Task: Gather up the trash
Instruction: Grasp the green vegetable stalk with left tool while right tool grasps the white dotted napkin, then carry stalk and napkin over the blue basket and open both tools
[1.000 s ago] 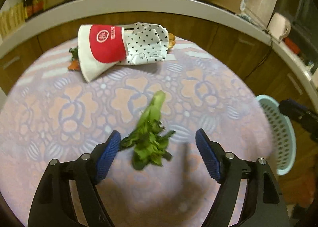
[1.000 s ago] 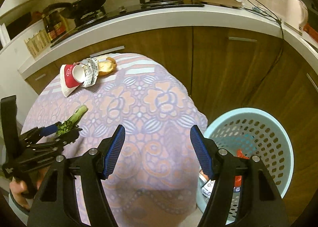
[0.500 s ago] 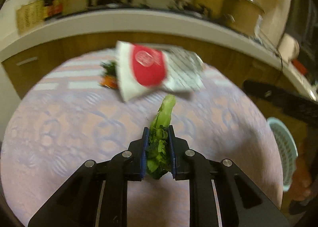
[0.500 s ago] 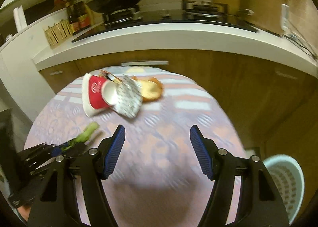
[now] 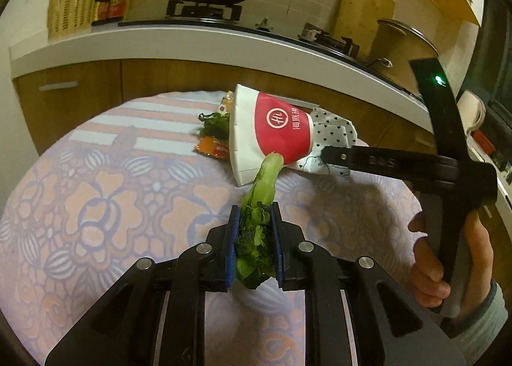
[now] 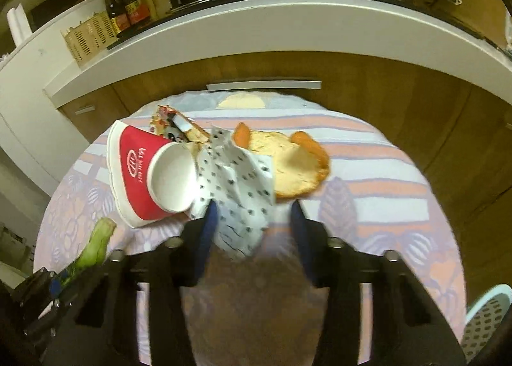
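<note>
Greens (image 5: 256,231) clamped in left tool (image 5: 254,238), dotted paper (image 6: 238,193) seemingly between closing right tool (image 6: 256,231)

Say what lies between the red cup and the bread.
The crumpled dotted paper, seen in the right wrist view, touching the cup and overlapping the bread.

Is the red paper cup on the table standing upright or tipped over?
Tipped over. The red paper cup lies on its side on the table, its white inside facing the right wrist camera.
</note>
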Demonstrator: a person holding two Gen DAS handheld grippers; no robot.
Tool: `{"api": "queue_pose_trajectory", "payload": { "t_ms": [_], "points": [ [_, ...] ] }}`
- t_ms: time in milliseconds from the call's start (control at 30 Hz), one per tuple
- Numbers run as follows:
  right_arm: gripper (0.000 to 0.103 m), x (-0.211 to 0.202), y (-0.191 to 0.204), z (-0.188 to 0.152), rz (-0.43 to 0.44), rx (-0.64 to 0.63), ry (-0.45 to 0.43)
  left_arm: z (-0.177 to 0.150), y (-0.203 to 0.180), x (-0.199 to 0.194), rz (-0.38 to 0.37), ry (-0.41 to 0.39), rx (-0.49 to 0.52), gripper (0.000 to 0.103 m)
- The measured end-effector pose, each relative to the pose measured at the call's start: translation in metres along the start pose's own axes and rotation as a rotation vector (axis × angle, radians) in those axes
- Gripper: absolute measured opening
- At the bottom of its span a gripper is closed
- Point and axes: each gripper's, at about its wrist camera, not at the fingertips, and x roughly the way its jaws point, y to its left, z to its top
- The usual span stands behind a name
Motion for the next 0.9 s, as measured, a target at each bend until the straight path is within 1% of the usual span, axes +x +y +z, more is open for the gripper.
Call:
{"api": "queue_pose_trajectory", "payload": {
  "t_ms": [67,167,233,367,467,600,667,767,900],
  "points": [
    [0.014,0.002,0.004,-0.001,0.026,-0.004,-0.003,0.0,-0.001,0.0,0.0,0.0,0.007,0.017],
    [0.006,-0.006,0.013,-0.008,0.012,-0.04,-0.03,0.0,0.002,-0.001,-0.005,0.0,-0.004,0.017],
    [0.003,-0.021,0.019,-0.015,-0.028,-0.069,-0.072,0.0,0.004,0.0,-0.009,0.0,-0.015,0.017],
    [0.003,-0.05,0.025,-0.026,-0.086,-0.102,-0.138,0.0,0.005,-0.003,-0.019,-0.009,-0.022,0.017],
    [0.003,-0.069,0.02,-0.034,-0.088,-0.094,-0.16,-0.002,0.002,-0.007,-0.032,-0.016,-0.014,0.017],
    [0.003,-0.091,0.01,-0.045,-0.098,-0.069,-0.182,-0.003,-0.005,-0.015,-0.081,-0.024,-0.024,0.017],
    [0.003,-0.105,0.004,-0.05,-0.109,-0.059,-0.199,-0.003,-0.017,-0.023,-0.095,-0.029,-0.007,0.017],
    [0.003,-0.13,-0.006,-0.06,-0.128,-0.043,-0.235,-0.003,-0.036,-0.034,-0.138,-0.037,0.015,0.017],
    [0.003,-0.158,-0.023,-0.066,-0.134,0.009,-0.278,-0.001,-0.066,-0.049,-0.182,-0.058,0.066,0.017]
  ]
}}
